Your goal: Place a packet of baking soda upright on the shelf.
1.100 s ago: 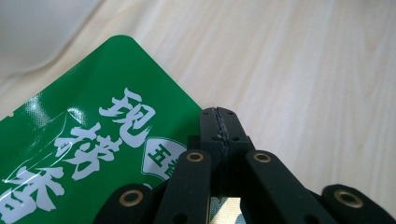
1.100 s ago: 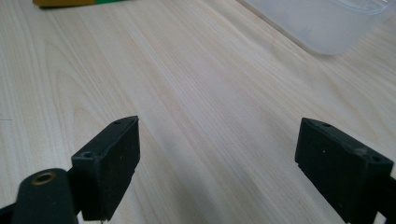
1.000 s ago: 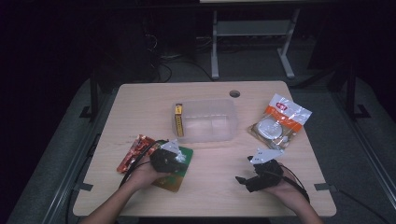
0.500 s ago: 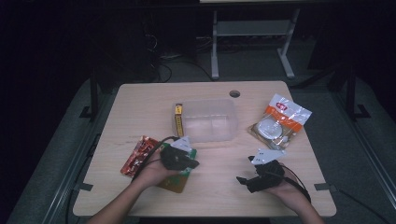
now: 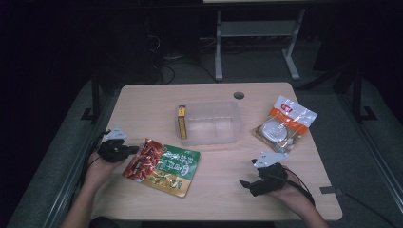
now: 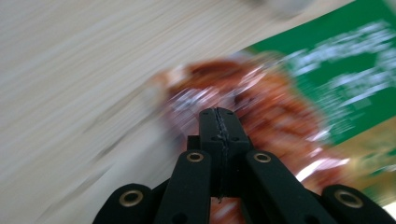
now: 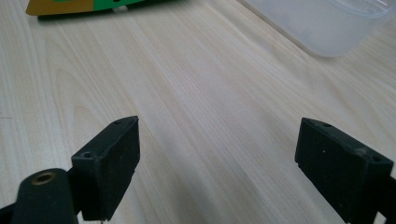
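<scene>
High view: left gripper, fingers closed on the snack packet near the table's front-left corner. Right gripper fingers spread, empty. Next, I judge: lift packet into clear tub.

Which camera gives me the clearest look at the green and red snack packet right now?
The high view: the green and red snack packet lies whole and flat on the table, with the left gripper at its red end. The left gripper view shows the packet close but blurred. The right gripper view catches just its edge.
</scene>
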